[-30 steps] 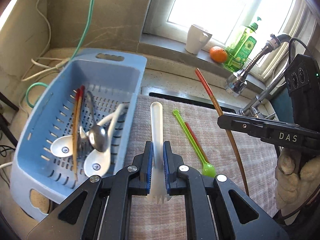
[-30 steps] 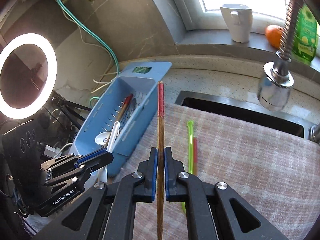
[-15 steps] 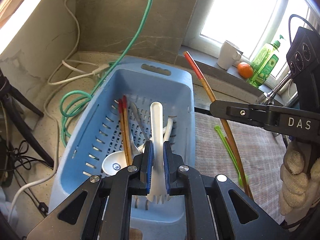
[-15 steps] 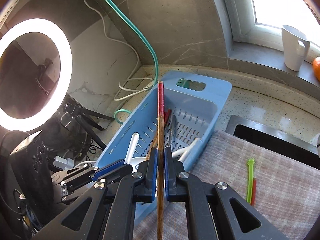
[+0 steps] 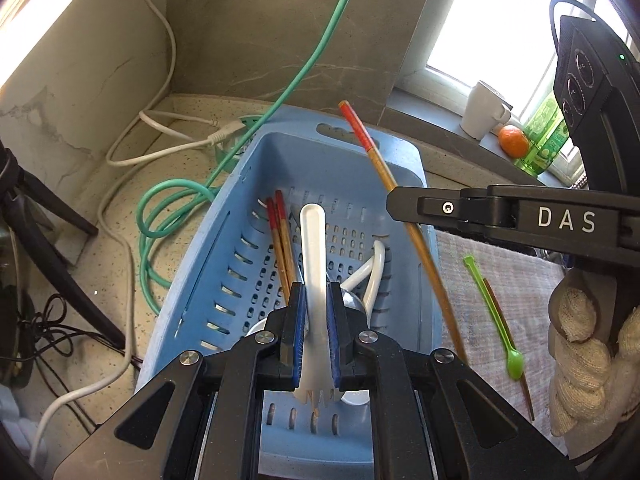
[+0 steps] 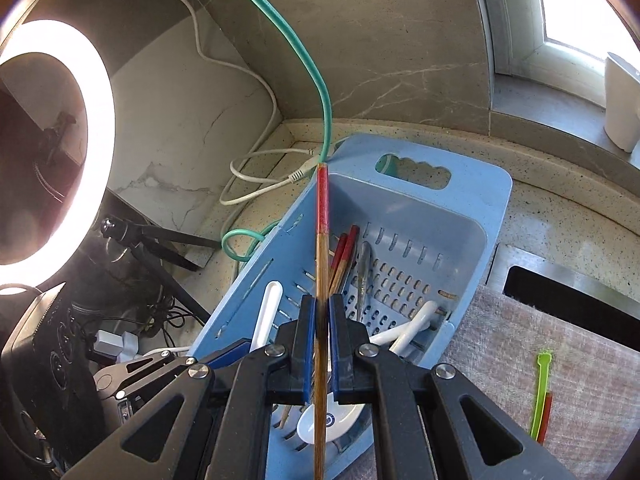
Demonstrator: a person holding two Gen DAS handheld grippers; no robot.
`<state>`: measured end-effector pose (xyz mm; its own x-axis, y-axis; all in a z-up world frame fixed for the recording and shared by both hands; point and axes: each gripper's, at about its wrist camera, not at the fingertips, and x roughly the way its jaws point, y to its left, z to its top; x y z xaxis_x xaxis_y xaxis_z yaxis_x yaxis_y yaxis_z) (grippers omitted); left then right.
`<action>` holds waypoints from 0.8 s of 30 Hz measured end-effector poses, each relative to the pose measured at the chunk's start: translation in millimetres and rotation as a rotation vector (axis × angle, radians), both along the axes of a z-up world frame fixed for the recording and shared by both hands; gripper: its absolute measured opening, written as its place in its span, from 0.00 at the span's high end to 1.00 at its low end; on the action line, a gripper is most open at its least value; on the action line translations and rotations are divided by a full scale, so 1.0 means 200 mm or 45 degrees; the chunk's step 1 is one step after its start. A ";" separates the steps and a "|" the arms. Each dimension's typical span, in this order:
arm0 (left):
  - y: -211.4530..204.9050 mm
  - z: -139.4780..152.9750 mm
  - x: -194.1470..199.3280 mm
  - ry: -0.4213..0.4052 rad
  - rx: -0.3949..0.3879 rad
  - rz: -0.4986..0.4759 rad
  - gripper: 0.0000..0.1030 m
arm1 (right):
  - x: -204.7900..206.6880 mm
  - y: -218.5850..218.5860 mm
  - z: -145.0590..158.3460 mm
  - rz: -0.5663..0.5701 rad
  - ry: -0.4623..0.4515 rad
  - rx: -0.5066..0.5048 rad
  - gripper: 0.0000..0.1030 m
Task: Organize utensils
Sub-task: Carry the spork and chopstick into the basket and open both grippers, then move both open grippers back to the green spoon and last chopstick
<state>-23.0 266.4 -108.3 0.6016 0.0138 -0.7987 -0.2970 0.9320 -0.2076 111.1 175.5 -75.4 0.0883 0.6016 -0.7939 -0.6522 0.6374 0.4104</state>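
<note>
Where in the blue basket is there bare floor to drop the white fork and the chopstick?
Bare perforated floor lies at the far end of the blue basket, between the handle cutout and the red-tipped chopstick pair, and along the right wall. The near end is crowded with white spoons. Left claw holds the white fork; right claw holds the chopstick.

White fork (image 5: 314, 264) tines half hidden behind tool; chopstick (image 6: 320, 320) lower end cut off.

White plastic fork (image 5: 313, 264) sits center frame, tines toward the camera, over the blue basket (image 5: 404, 160). Red-tipped chopstick (image 6: 321, 240) runs straight up the middle. In the basket: two more chopsticks (image 5: 280, 236) and white spoons (image 5: 370, 276). Green spoon (image 5: 494, 312) lies lower right on the mat.
</note>
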 end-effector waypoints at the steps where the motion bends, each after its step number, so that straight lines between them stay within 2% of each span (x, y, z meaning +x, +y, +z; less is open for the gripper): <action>1: 0.00 0.00 0.00 0.003 0.010 0.009 0.85 | 0.00 0.00 0.00 -0.005 -0.018 -0.007 0.92; 4: 0.01 0.01 0.00 0.001 0.009 0.022 0.82 | 0.00 -0.02 0.02 -0.008 -0.034 0.001 0.76; 15: -0.05 0.03 -0.05 -0.005 -0.010 0.053 0.82 | 0.02 -0.19 0.04 -0.012 -0.041 0.000 0.76; 24: -0.22 0.06 -0.08 -0.026 -0.061 0.023 0.82 | -0.01 -0.48 0.09 -0.022 -0.106 -0.003 0.76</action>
<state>-39.1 222.9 -97.0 0.6179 -0.0132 -0.7861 -0.3088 0.9154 -0.2581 108.9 79.9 -56.8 0.1646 0.5975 -0.7848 -0.6729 0.6497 0.3535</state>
